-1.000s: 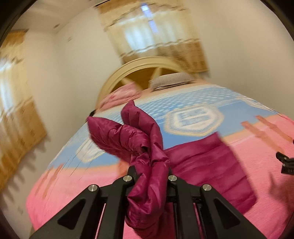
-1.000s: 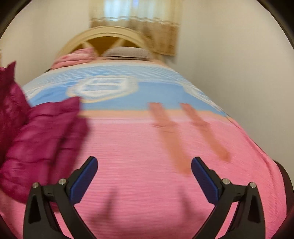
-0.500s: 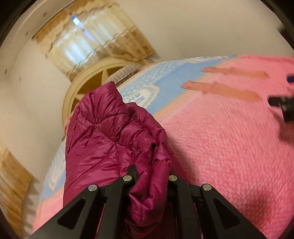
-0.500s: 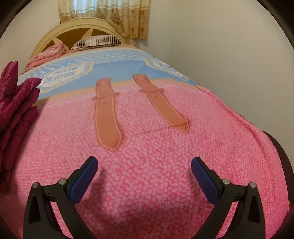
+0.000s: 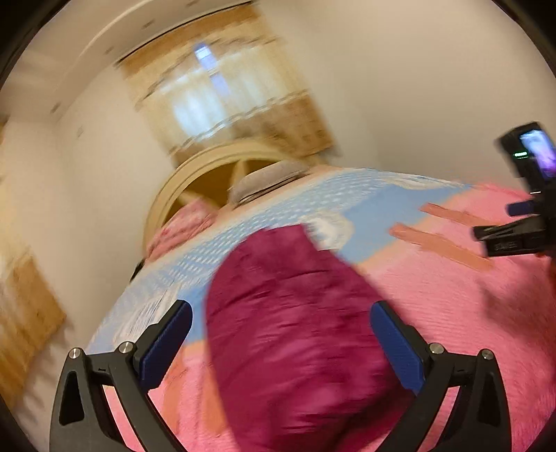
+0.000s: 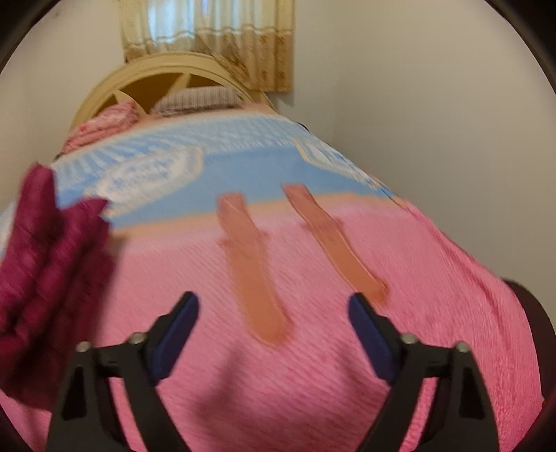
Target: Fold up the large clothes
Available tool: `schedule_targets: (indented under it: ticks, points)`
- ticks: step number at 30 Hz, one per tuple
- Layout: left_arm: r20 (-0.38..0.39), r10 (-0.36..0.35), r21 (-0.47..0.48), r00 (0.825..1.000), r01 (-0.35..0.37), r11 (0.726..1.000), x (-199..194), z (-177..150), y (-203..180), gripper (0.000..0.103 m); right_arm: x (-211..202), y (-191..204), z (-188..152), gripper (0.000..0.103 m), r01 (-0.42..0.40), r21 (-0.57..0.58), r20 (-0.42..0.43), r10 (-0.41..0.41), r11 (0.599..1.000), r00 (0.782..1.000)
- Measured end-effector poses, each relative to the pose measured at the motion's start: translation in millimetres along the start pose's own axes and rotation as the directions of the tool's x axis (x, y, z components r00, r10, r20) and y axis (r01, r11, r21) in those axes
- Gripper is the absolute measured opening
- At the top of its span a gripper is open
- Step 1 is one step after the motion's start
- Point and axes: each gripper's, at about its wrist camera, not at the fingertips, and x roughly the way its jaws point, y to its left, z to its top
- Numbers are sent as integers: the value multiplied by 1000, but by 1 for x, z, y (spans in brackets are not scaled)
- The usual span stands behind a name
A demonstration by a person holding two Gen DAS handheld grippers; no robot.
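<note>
A maroon puffer jacket [image 5: 295, 330] lies in a blurred heap on the pink part of the bedspread [image 5: 451, 313], straight ahead of my left gripper [image 5: 281, 316]. That gripper's jaws are opening wide; the jacket shows between the blue pads [image 5: 166, 340], which do not press on it. In the right wrist view the jacket [image 6: 48, 278] sits at the left edge. My right gripper [image 6: 274, 313] hovers over the bare pink bedspread [image 6: 312, 382], its jaws closing with nothing between them. It also appears at the far right of the left wrist view as the right gripper [image 5: 517, 222].
The bed has a blue patterned half [image 6: 243, 163], two orange strap shapes [image 6: 250, 264], pillows [image 6: 198, 97] and a cream arched headboard [image 6: 166, 66]. A curtained window [image 6: 208, 31] is behind it. Walls close in on both sides of the bed.
My left gripper has let go of the jacket and its jaws have sprung wide; the jacket dropped onto the bed. The right gripper's jaws have narrowed somewhat and its view shifted.
</note>
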Motion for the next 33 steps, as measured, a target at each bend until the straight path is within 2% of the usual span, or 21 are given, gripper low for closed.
schedule_targets:
  ticks: [2,4,6,8,10,11,14,17,20,23,25,27,30,33]
  points:
    - [-85,106,-74,991,-112,991,29,-4,35,102,-10,23,18,79,-35,-18,30,36,999,999]
    - [-202,181,-173,962,-217,961,63,-12,72,102,-25,55,42,79,-105,-33,64,107,994,992]
    - [-292,206,-251,934,-283,926,88,-19,98,102,-36,86,60,79,-160,-41,87,163,986,983]
    - [-370,219,-342,903,-352,871,112,-26,126,102,-39,114,73,79,-206,-41,98,210,978,973]
    - [-421,225,-396,879,-401,826,129,-31,143,102,-35,147,88,79,-256,-20,89,257,966,962]
    - [-433,214,-418,876,-406,813,133,-31,148,102,-31,160,92,78,-275,-5,85,274,962,958]
    - [-429,177,-476,886,-388,789,145,-32,153,102,-11,194,95,75,-314,11,58,313,949,948]
    - [-414,185,-462,891,-381,801,161,-25,144,102,21,209,76,69,-301,-17,26,301,954,953]
    - [-416,180,-444,891,-372,815,179,-21,133,102,46,202,50,68,-269,12,-30,269,963,963]
    - [-437,165,-407,884,-358,841,200,-22,115,102,63,189,26,68,-242,51,-75,246,969,966]
    - [-461,154,-349,874,-339,874,216,-24,97,102,72,180,14,68,-235,75,-84,241,969,967]
    - [-472,190,-279,861,-350,894,227,-26,81,102,76,177,12,69,-240,87,-83,248,967,965]
    - [-474,221,-238,852,-366,900,234,-31,68,102,78,177,8,68,-243,94,-82,250,966,965]
    - [-482,216,-239,849,-364,900,240,-38,65,102,83,177,2,69,-246,95,-80,254,965,964]
